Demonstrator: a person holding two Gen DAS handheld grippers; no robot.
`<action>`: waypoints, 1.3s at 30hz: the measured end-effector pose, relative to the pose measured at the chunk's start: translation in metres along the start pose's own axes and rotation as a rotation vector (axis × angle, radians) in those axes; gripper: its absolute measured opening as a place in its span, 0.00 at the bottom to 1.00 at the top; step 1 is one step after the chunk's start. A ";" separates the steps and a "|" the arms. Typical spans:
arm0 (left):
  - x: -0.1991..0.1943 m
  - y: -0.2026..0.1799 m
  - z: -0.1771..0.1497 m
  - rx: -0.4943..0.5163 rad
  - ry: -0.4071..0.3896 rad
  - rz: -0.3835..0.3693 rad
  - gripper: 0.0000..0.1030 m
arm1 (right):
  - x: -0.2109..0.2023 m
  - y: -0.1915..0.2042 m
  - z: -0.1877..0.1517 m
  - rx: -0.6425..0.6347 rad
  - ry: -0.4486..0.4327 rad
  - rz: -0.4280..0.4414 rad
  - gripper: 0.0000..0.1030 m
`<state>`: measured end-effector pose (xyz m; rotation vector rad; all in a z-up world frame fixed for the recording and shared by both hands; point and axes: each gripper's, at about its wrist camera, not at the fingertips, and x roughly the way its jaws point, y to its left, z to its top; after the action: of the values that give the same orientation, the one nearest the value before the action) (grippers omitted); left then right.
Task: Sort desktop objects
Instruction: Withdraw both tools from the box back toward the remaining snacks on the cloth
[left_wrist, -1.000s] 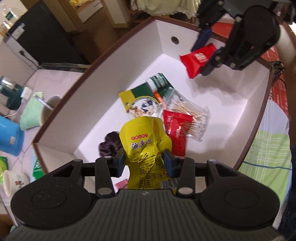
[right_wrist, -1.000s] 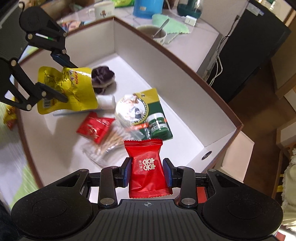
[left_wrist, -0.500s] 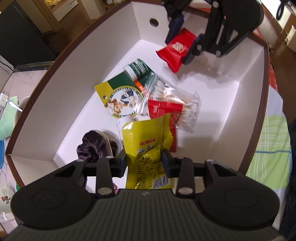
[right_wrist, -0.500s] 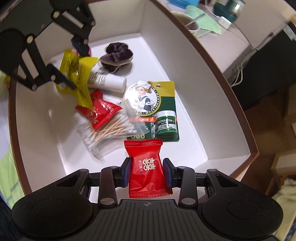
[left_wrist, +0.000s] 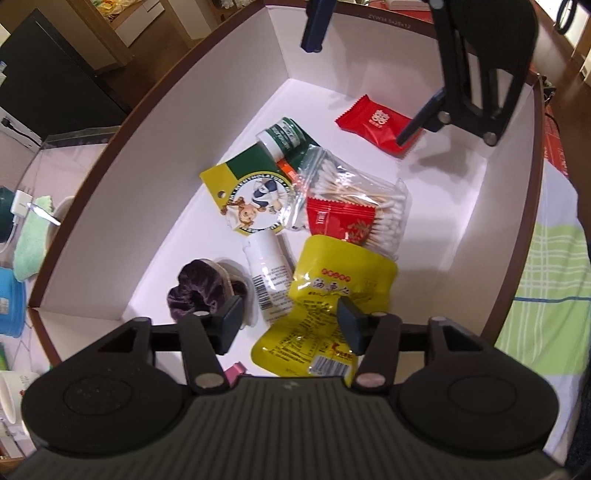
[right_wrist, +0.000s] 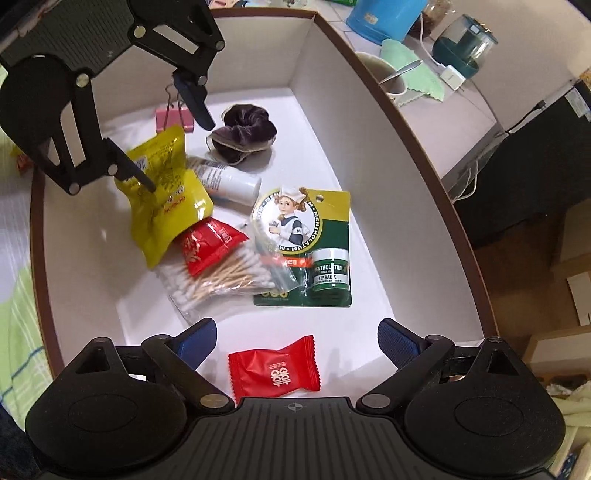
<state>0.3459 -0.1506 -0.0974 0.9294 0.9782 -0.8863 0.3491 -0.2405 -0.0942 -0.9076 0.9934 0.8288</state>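
Both grippers hang over a white box with a brown rim (left_wrist: 110, 206) (right_wrist: 351, 110). My left gripper (left_wrist: 290, 323) (right_wrist: 164, 138) is opening. The yellow snack packet (left_wrist: 340, 291) (right_wrist: 162, 206) sits loosely between its jaws, slumped on the pile, and the left pad is clear of it. My right gripper (right_wrist: 297, 338) (left_wrist: 367, 74) is opening wide. A red candy packet (right_wrist: 273, 369) (left_wrist: 373, 122) lies flat on the box floor below it, untouched.
Also in the box are a green lip-salve card (right_wrist: 317, 240), a bag of cotton swabs (right_wrist: 221, 280), a second red packet (right_wrist: 207, 243), a white tube (left_wrist: 267, 277), a purple scrunchie (left_wrist: 199, 291) and a pink clip (right_wrist: 170, 118). Outside stand a blue container (right_wrist: 384, 14) and a cup (right_wrist: 384, 74).
Both grippers have spread their jaws. The red candy packet dropped from the right gripper onto the box floor. The yellow packet slipped from the left grip onto the pile.
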 end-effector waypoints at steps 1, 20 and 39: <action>-0.001 0.000 0.000 -0.002 -0.001 0.005 0.57 | -0.001 0.000 0.000 0.006 0.001 0.001 0.94; -0.055 -0.018 -0.003 -0.049 -0.055 0.127 0.65 | -0.058 0.010 -0.020 0.271 -0.154 -0.026 0.94; -0.152 -0.048 -0.085 -0.221 -0.222 0.178 0.68 | -0.122 0.055 -0.042 0.544 -0.273 -0.021 0.94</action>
<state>0.2323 -0.0601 0.0110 0.7012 0.7721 -0.6982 0.2472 -0.2769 -0.0050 -0.3277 0.9009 0.5986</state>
